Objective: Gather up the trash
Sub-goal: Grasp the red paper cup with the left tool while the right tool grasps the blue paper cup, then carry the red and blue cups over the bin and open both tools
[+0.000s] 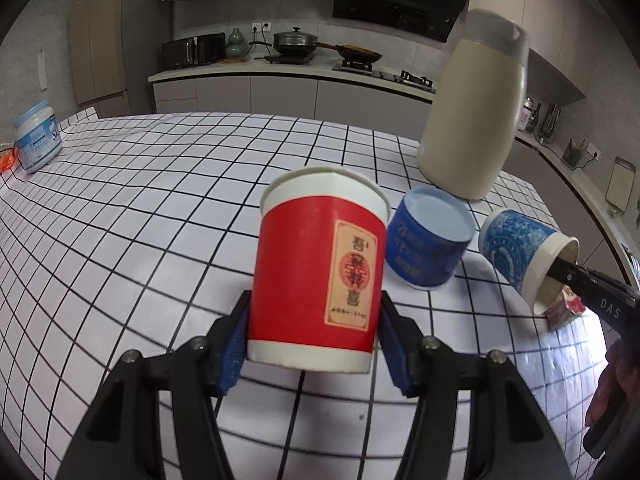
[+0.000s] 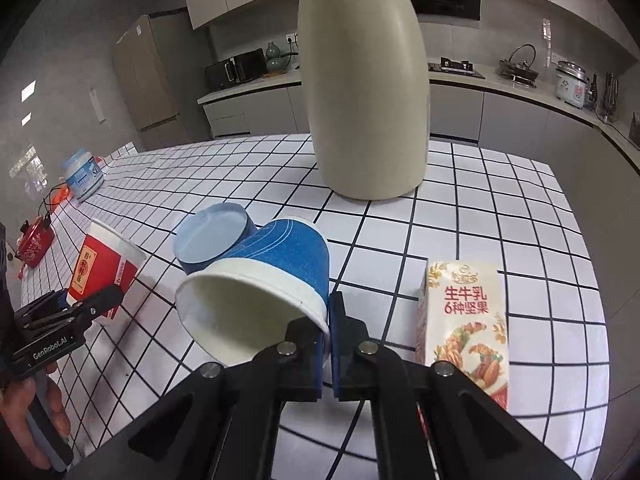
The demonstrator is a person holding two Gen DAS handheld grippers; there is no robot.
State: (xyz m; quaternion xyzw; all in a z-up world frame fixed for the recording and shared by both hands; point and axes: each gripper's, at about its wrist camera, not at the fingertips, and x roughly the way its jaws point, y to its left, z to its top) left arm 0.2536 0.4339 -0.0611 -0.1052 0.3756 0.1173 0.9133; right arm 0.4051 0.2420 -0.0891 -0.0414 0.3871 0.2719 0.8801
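On the far left of the checked worktop [image 1: 160, 184] stands a white-and-blue tub [image 1: 38, 140], well apart from the cluster of cups and, by the look of it, not part of the present step. Nearer the middle, the left tongs [image 1: 314, 340] stand about half wide with a blue pad on each side of the red paper cup [image 1: 320, 276], low on its wall near the base; the cup stands upright, and the pads seem to press on it, a hold that keeps the thin wall from caving in. Just to the right of it lies a blue cup [image 1: 428, 236] on its side, its pale bottom turned up and toward the camera, touching or nearly touching the next one. That next one, the blue patterned cup [image 2: 264, 280], also lies tipped over, mouth toward the right wrist camera, and the right tongs [image 2: 329, 336] are closed to a sliver on its rim, one finger inside the mouth and one outside, which is the sensible way to take a cup lying open-end first. Behind these rises a tall cream jug [image 2: 366, 96] with a grey lid, likely kitchenware and not trash. Furthest right, a nut-milk carton [image 2: 464, 328] stands upright just beside the right tongs, not yet touched. With one cup in each pair of tongs, the likely idea is to gather the cups, perhaps one into another, though no bin is in view.
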